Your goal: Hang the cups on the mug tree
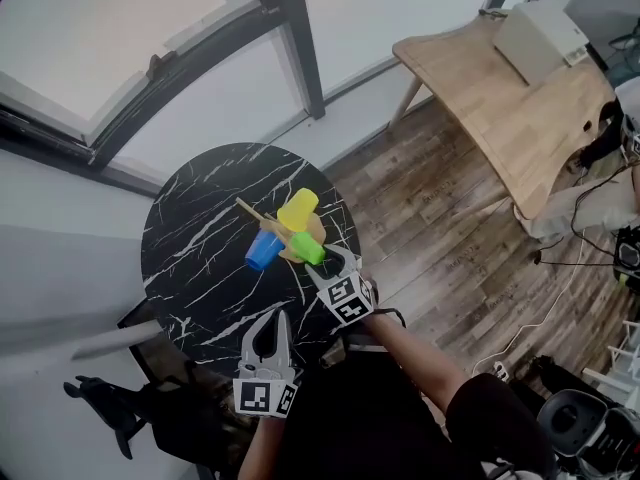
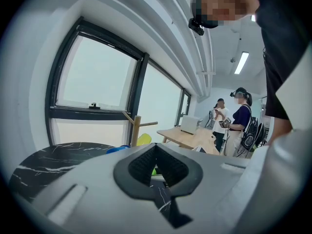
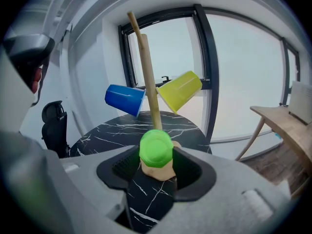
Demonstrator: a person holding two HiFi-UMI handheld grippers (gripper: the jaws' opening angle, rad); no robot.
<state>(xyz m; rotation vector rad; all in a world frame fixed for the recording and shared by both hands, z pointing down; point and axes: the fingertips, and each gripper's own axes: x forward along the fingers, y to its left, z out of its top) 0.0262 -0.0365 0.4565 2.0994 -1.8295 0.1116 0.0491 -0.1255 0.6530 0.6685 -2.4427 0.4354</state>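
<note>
A wooden mug tree (image 1: 296, 240) stands on the round black marble table (image 1: 200, 238). A yellow cup (image 1: 297, 209) and a blue cup (image 1: 262, 251) hang from its pegs. In the right gripper view the trunk (image 3: 148, 87) rises between the blue cup (image 3: 125, 99) and the yellow cup (image 3: 180, 90). My right gripper (image 1: 322, 261) holds a green cup (image 1: 308, 249) low beside the tree's base. The green cup (image 3: 156, 147) fills the gap between the pads, its bottom toward the camera. My left gripper (image 1: 270, 318) is shut and empty at the table's near edge, its jaws (image 2: 156, 146) facing the tree (image 2: 135, 126).
A black chair (image 3: 53, 123) stands left of the table. A light wooden desk (image 1: 510, 88) with a white box is at the right on the plank floor, with cables beyond. Windows run behind the table. Two people (image 2: 234, 121) stand far off by the desk.
</note>
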